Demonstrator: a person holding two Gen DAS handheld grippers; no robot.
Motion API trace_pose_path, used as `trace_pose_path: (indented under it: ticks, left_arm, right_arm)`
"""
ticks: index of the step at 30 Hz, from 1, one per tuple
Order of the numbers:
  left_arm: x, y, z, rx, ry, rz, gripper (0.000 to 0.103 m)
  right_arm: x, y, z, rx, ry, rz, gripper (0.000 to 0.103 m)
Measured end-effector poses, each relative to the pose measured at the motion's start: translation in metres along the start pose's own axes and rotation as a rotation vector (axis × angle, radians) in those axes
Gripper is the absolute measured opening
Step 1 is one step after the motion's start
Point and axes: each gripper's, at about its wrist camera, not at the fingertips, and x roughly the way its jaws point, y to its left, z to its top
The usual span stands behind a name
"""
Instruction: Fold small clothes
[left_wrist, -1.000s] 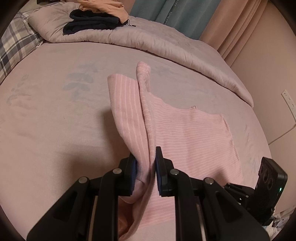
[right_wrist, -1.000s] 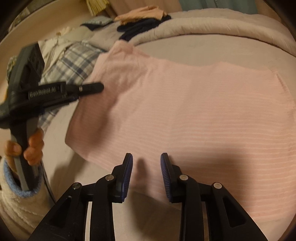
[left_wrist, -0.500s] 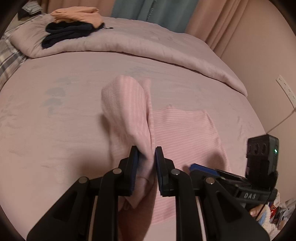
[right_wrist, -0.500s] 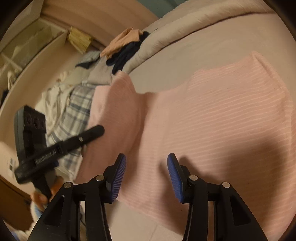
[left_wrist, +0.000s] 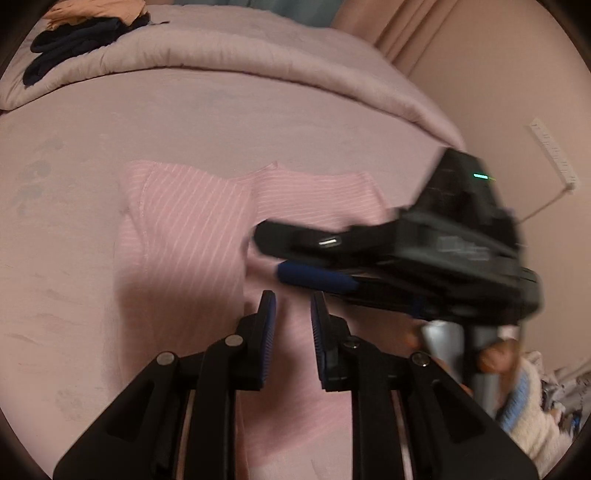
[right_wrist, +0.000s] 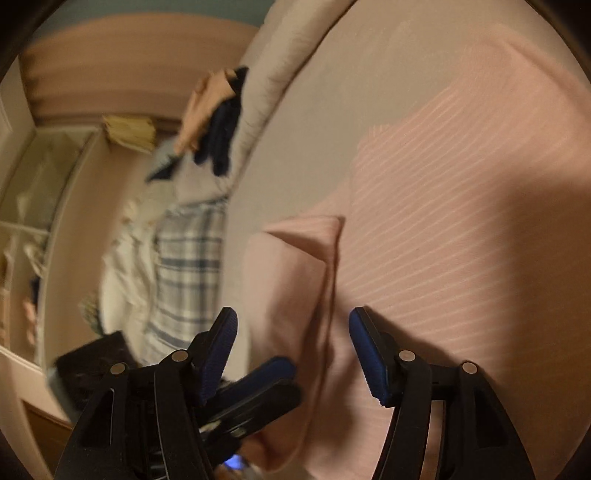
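Observation:
A pink striped shirt (left_wrist: 192, 229) lies flat on the bed (left_wrist: 66, 266), with one side folded over onto its body. My left gripper (left_wrist: 291, 295) sits low over the flap's inner edge, jaws narrow, with pink cloth filling the gap. In the right wrist view the left gripper (right_wrist: 291, 384) rests against the folded flap (right_wrist: 291, 280). My right gripper (right_wrist: 293, 314) hovers over that flap with its jaws opening; cloth lies beneath them, but the pads do not press on it. The right gripper (left_wrist: 269, 254) reaches in from the right, just beyond my left fingertips, held by a hand (left_wrist: 495, 354).
A rolled duvet (left_wrist: 258, 51) lines the far side of the bed, carrying a pile of dark and orange clothes (left_wrist: 74, 33). A plaid pillow (right_wrist: 192, 258) and white bedding lie at the bed's head. A power strip (left_wrist: 550, 155) hangs on the right wall.
The left gripper carried the lifted side of the shirt across and down, so it now lies as a flat flap. The right gripper rolled, moved in beside the left, and spread its jaws wider.

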Motion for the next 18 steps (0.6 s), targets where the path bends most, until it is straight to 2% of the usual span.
trace_pose_path:
  ticks: [2, 4, 6, 7, 10, 13, 18]
  left_arm:
    - [-0.025, 0.003, -0.008, 0.015, -0.046, -0.103, 0.02]
    - [-0.054, 0.01, -0.018, 0.015, -0.112, -0.127, 0.032]
    - [-0.073, 0.019, -0.028, -0.012, -0.153, -0.103, 0.044]
    - [-0.083, 0.031, -0.033, -0.035, -0.176, -0.066, 0.046]
    - [-0.09, 0.058, -0.045, -0.103, -0.182, 0.019, 0.045]
    - [-0.085, 0.087, -0.057, -0.19, -0.166, 0.069, 0.045]
    - [-0.065, 0.111, -0.076, -0.289, -0.121, 0.069, 0.045]
  right_arm:
    - [0.009, 0.011, -0.002, -0.038, 0.022, -0.056, 0.064]
    - [0.01, 0.014, -0.002, -0.053, 0.031, -0.045, 0.064]
    - [0.016, 0.017, -0.003, -0.064, 0.058, -0.036, 0.064]
    - [0.021, 0.018, -0.003, -0.068, 0.071, -0.054, 0.064]
    - [0.034, 0.016, -0.002, -0.074, 0.103, -0.108, 0.064]
    - [0.042, 0.021, -0.003, -0.087, 0.126, -0.105, 0.064]
    - [0.052, 0.018, -0.001, -0.11, 0.171, -0.15, 0.064]
